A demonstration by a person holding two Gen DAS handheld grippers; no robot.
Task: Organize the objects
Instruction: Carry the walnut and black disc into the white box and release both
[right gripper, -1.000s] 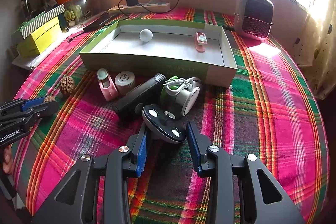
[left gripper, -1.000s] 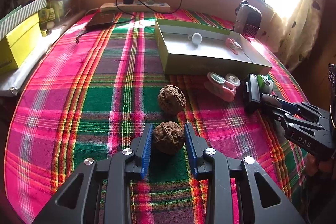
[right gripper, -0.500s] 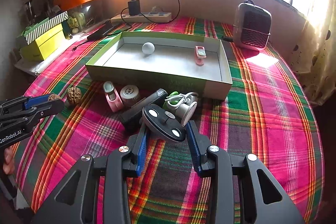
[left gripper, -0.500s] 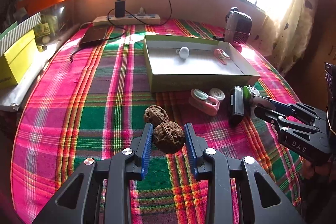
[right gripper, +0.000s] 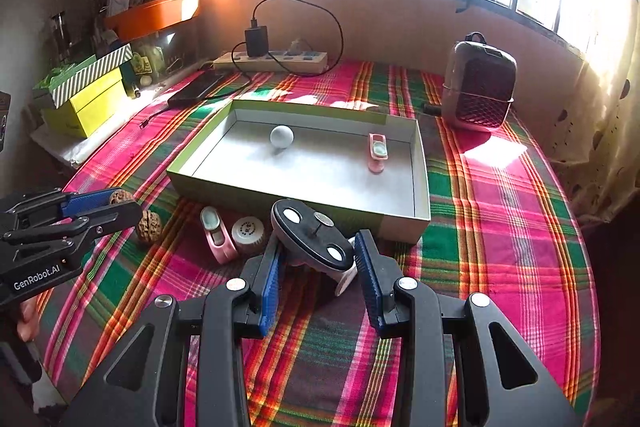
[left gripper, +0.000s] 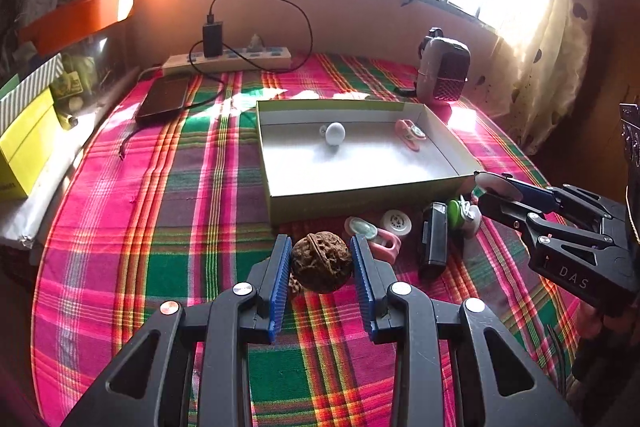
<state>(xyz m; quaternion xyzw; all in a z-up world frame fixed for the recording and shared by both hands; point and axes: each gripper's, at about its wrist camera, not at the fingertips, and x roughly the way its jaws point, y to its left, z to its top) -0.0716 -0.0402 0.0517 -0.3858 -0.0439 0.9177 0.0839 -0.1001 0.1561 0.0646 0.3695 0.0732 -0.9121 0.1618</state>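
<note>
Both lifted: left fingers clamp wrinkled walnut, right fingers clamp smooth black disc.

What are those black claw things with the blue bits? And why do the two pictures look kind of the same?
Each claw is a grabbing tool that a person holds, one in each hand. Each tool carries a small camera looking along its two fingers, so you get one picture from each.

In the left camera's picture, the left tool squeezes a brown walnut between its blue pads. In the right camera's picture, the right tool holds a dark round gadget with pale spots.

Below them is a table with a checked cloth. On it sits an open box holding a white ball and a small pink thing. In front of the box lie another walnut, a second pink thing and a white round piece.
</note>
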